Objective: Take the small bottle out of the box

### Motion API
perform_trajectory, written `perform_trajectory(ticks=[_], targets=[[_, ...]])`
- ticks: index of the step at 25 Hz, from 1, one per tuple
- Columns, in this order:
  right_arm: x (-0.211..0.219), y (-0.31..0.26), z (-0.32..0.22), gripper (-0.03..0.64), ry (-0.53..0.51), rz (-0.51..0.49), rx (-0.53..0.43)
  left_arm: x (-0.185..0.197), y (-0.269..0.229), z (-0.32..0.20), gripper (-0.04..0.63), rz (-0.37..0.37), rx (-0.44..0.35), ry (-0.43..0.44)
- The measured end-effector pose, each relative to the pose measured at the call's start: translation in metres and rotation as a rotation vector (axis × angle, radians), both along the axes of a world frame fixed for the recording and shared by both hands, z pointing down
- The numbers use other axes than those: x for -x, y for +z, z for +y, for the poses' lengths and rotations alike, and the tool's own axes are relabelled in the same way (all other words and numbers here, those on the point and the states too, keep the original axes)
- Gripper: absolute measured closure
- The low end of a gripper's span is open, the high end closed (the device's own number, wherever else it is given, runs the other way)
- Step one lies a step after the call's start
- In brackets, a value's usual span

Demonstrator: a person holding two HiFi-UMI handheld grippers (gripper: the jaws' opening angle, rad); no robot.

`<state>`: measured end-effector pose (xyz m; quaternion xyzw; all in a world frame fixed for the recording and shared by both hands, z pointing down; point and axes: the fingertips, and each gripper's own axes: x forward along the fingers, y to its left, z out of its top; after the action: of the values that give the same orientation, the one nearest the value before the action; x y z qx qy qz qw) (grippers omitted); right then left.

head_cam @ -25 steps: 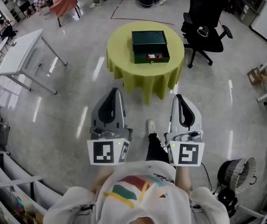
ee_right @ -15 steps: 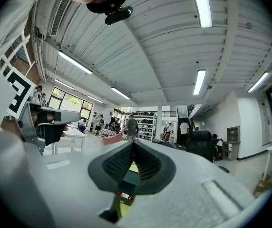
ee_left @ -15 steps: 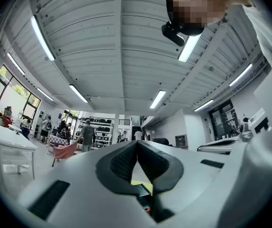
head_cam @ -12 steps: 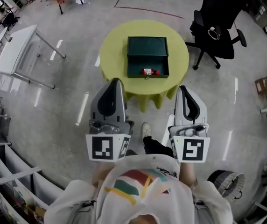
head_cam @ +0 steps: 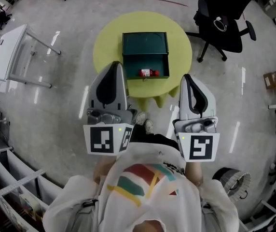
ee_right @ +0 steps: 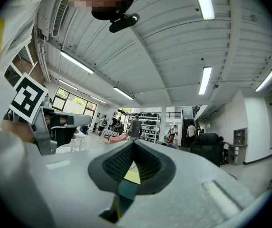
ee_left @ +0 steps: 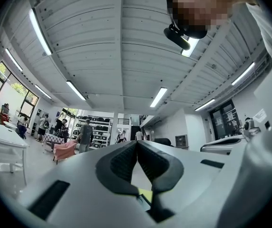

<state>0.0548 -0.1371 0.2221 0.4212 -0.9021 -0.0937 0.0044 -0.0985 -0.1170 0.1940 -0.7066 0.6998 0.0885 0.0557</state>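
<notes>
A dark green box (head_cam: 145, 46) lies open on a round table with a yellow-green cloth (head_cam: 108, 40). The small bottle (head_cam: 147, 72), red and white, lies on its side in the box's near compartment. My left gripper (head_cam: 115, 65) is held out level, its tip over the table's near left edge, jaws shut and empty. My right gripper (head_cam: 186, 77) is beside the table's near right edge, also shut with nothing in it. In the left gripper view the pads (ee_left: 126, 160) meet at the tip of the gripper (ee_left: 136, 142). The right gripper (ee_right: 134, 142) shows the same.
A black office chair (head_cam: 222, 23) stands right of the table. A white table (head_cam: 5, 52) is at the left, a cardboard box (head_cam: 272, 78) at the far right and a wire basket (head_cam: 235, 180) at the lower right. Shelving (head_cam: 3, 178) runs along the lower left. People (ee_left: 83, 136) stand far off.
The person has walked towards the round table with both grippers held out. The table and box now lie nearer, and the gripper tips reach the table's near edge.
</notes>
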Motion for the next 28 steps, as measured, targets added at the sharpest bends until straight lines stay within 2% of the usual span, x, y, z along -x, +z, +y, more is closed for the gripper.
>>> perform_trajectory(ticks=[10, 20, 23, 24, 26, 28], targets=[[0.013, -0.006, -0.038, 0.612, 0.041, -0.024, -0.008, 0.000, -0.009, -0.050, 0.580, -0.032, -0.006, 0.087], [0.022, 0.007, -0.060, 0.612, 0.042, -0.007, 0.031, 0.000, 0.013, -0.092, 0.578, -0.050, 0.098, 0.207], [0.022, 0.016, -0.065, 0.612, 0.048, 0.007, 0.059, 0.003, 0.025, -0.108, 0.577, -0.086, 0.139, 0.230], [0.022, 0.020, -0.066, 0.612, 0.051, 0.008, 0.070, 0.002, 0.033, -0.112, 0.570, -0.108, 0.170, 0.254], [0.022, 0.029, -0.066, 0.612, 0.051, 0.009, 0.098, -0.003, 0.052, -0.121, 0.470, -0.146, 0.248, 0.328], [0.022, 0.038, -0.066, 0.612, 0.045, 0.016, 0.124, -0.010, 0.068, -0.132, 0.428, -0.164, 0.292, 0.408]])
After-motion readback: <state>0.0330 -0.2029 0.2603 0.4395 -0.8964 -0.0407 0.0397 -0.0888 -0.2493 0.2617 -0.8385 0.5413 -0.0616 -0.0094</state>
